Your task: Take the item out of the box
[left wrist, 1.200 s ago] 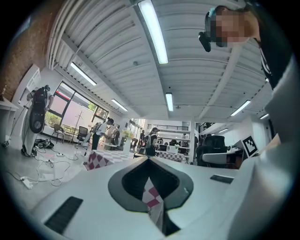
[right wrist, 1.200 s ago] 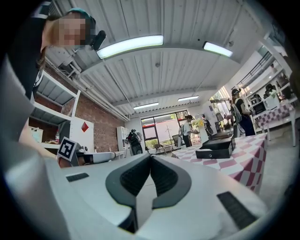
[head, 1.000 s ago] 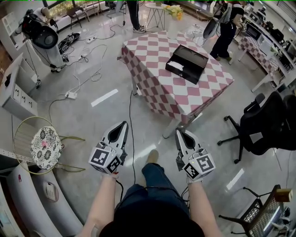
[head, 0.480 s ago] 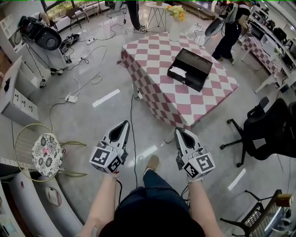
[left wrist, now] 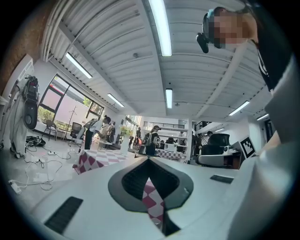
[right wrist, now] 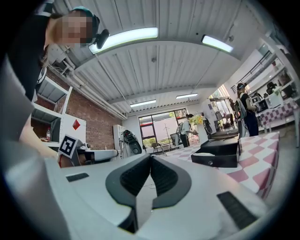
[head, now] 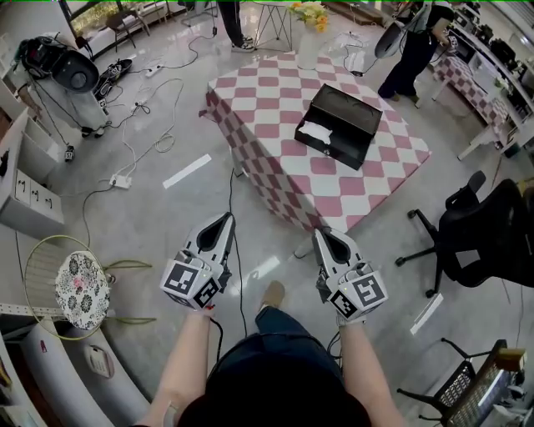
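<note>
A black box (head: 338, 125) lies open on the table with the pink-and-white checked cloth (head: 267, 100). A white item (head: 313, 132) rests at the box's near left end. Both grippers are held level over the floor, short of the table's near corner and well apart from the box. My left gripper (head: 226, 218) has its jaws closed tip to tip with nothing between them, as the left gripper view (left wrist: 149, 160) shows. My right gripper (head: 319, 234) is shut and empty too (right wrist: 151, 157). In the right gripper view the box (right wrist: 218, 152) stands ahead to the right.
A black office chair (head: 480, 238) stands right of the table. A round patterned stool (head: 82, 288) is at the left. Cables (head: 142, 142) trail over the floor. A person (head: 413, 50) stands behind the table, near a vase of flowers (head: 309, 25).
The person has walked forward: both grippers have come nearer to the table's near corner. Both pairs of jaws stay closed and empty.
</note>
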`<state>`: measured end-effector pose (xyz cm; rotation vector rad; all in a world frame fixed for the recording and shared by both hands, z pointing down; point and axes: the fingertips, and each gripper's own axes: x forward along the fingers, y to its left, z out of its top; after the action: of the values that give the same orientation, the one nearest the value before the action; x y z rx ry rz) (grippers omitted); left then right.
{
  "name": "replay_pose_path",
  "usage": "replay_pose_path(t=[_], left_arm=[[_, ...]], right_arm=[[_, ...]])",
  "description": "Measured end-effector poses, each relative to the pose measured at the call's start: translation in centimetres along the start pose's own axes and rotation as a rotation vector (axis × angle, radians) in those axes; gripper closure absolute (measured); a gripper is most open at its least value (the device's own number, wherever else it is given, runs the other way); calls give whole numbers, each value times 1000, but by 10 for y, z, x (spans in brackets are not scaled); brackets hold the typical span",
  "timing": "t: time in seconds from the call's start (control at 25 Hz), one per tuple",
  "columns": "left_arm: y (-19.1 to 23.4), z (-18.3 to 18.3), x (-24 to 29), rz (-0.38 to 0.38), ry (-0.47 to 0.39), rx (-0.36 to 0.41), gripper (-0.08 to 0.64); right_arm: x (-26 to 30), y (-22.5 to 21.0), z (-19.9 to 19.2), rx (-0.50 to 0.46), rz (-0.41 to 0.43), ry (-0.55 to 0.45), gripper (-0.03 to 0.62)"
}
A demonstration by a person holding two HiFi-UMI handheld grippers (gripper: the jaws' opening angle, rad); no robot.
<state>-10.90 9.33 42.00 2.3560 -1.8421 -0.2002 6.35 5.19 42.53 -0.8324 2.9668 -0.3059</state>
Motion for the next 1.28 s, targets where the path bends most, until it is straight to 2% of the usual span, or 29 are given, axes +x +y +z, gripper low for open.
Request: replay_pose_path(t=[0.6,1.28], left_arm=[[28,-5,68,-30,34,-12,558],[58,-5,139,-68,29,-5,558]], right_arm=[[46,-48,-1,23,-20,18,586],[92,-94,2,11,-33,29,586]])
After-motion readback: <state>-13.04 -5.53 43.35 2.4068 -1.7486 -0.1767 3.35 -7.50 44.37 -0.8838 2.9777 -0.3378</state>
